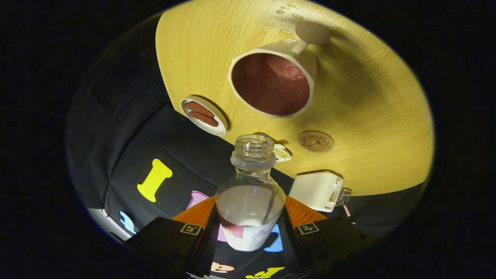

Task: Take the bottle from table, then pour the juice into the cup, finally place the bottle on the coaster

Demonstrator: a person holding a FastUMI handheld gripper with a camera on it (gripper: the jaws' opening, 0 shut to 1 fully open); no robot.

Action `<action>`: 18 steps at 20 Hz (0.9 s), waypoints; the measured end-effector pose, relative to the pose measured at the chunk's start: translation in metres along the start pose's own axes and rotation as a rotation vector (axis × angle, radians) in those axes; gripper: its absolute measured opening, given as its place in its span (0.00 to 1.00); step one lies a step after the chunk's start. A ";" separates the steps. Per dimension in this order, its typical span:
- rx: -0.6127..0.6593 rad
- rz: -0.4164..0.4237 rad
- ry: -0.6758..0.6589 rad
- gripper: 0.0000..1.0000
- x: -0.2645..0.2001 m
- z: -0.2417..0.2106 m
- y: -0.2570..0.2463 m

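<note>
Glass bottle [250, 193] btwn tongs [250, 228], prob. gripped

The worktop [372, 128] is brightly and warmly lit, and the cup [273, 83] casts a soft shadow. Fisheye bending curves the edges; focus is fairly sharp.

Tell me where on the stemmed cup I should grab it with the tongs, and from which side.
Judging by shape, take the cup by its wide bowl wall just under the rim, coming in level from the side. It holds red juice, so it must stay upright, and the thin stem offers little surface. The tongs are now shut on the bottle.
</note>
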State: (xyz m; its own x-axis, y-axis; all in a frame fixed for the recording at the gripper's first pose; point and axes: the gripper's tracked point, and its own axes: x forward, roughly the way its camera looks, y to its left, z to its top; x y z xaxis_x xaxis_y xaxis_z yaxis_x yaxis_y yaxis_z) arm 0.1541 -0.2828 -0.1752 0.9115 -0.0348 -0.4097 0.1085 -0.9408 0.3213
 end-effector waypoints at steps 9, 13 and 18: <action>-0.005 0.017 -0.035 0.74 0.000 0.012 0.000; 0.002 0.045 -0.045 0.74 0.002 0.013 0.001; -0.019 0.089 -0.076 0.73 0.003 0.016 -0.001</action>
State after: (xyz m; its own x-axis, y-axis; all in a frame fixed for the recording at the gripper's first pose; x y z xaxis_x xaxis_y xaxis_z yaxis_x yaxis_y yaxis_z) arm 0.1506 -0.2876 -0.1908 0.8853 -0.1441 -0.4420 0.0363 -0.9264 0.3748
